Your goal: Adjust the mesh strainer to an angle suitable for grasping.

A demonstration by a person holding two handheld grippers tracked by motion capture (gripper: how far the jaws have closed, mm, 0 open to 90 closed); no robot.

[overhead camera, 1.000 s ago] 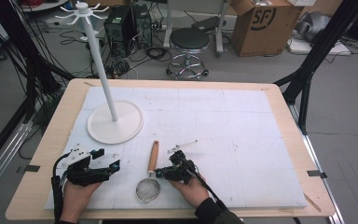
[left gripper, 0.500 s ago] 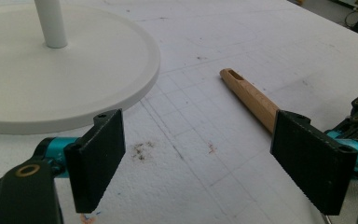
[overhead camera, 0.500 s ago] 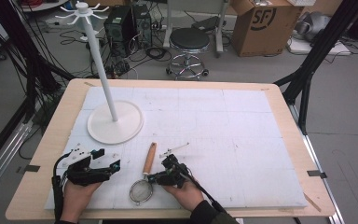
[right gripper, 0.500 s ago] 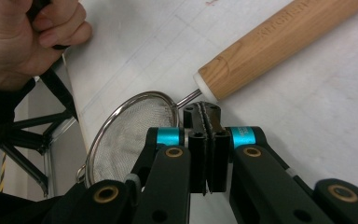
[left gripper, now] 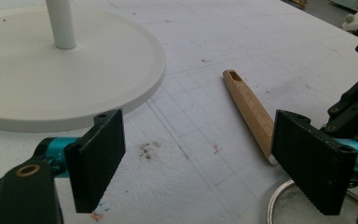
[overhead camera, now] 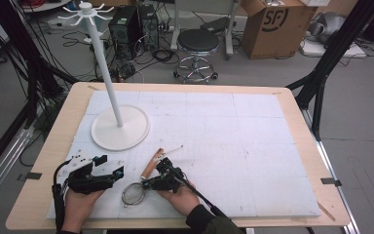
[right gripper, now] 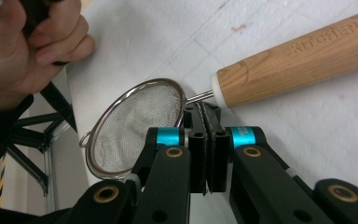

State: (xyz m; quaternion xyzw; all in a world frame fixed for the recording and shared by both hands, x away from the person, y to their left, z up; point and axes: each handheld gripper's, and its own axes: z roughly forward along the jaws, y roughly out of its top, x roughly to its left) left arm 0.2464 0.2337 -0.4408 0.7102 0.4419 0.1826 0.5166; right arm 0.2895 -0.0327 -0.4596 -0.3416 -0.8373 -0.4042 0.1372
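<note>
Now, in the high view, the strainer (overhead camera: pixel 135 193) is seen to have been swung since a second ago: its wooden handle (overhead camera: pixel 152 162) lay nearly straight up the desk (overhead camera: pixel 253 141) then and is slanted now, with the right tongs (overhead camera: pixel 152 184) at the neck between mesh and handle, while the left tongs (overhead camera: pixel 111 171) are parked just left of the bowl, as before. In the left gripper view, those jaws are held wide apart with nothing between them, the handle lying ahead of the right-hand jaw and the white stand base (left gripper: pixel 65 70) ahead of the other. In the right gripper view, the jaws are pressed together beside the wire neck; a grip on it is suggested, though whether the wire is pinched cannot be told.
</note>
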